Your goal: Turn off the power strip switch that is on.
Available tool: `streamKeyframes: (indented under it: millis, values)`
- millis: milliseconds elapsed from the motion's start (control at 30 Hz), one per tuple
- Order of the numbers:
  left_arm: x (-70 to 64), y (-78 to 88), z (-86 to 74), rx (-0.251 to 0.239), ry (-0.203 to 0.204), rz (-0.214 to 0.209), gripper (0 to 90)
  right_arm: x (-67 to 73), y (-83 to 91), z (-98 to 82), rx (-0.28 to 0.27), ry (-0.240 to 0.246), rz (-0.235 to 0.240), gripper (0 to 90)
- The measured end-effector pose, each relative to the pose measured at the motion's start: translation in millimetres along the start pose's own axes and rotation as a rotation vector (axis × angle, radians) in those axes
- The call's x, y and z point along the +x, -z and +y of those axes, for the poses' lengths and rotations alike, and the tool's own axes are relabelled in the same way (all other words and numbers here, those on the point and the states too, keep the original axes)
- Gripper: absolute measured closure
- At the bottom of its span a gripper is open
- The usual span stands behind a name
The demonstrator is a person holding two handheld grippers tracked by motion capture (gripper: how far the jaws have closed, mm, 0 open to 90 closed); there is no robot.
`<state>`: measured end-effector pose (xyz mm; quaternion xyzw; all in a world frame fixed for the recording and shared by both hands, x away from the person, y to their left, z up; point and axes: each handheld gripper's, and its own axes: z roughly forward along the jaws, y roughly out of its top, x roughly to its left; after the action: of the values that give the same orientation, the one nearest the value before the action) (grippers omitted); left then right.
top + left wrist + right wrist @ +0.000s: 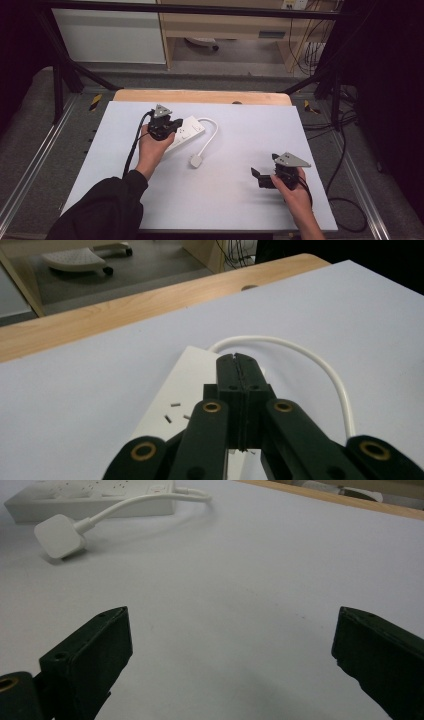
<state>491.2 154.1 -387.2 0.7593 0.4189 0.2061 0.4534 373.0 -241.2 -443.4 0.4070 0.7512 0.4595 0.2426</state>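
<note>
Jaws pressed flat together with nothing between them: that is how we see our left gripper [235, 360], which hangs over the white plastic power strip [186, 131] with its closed tips above the strip's top face. From the high view, that strip lies slantwise on the pale grey sheet covering the wooden desk [225, 165], in the left half and toward the far edge, and our left hand [152, 147] wraps the gripper body from the near side. We cannot tell whether the closed tips actually touch the strip or sit just above it. A white round cable [211, 134] leaves the strip's far end, loops out to the right and curls back to a white square plug [195, 161], which lies on the sheet just beside the strip's near side. Our right gripper [264, 175] sits well apart from all this, near the right front of the desk, held in our right hand [295, 192]; its jaws stand wide apart over bare sheet, gripping nothing, pointed toward the plug and strip.
</note>
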Motion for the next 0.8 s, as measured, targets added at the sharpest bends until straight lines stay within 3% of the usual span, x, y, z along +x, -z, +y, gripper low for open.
streamKeyframes:
  millis: [400,800]
  values:
    - [0.6,-13.1,-8.7,0.069,0.010,0.005,90.0,-0.4,-0.1,0.3,0.000,0.004,0.000,3.2]
    - [2.3,-21.6,-15.3,0.105,0.024,0.007,90.0,-0.8,0.2,0.7,0.001,0.006,-0.001,3.6]
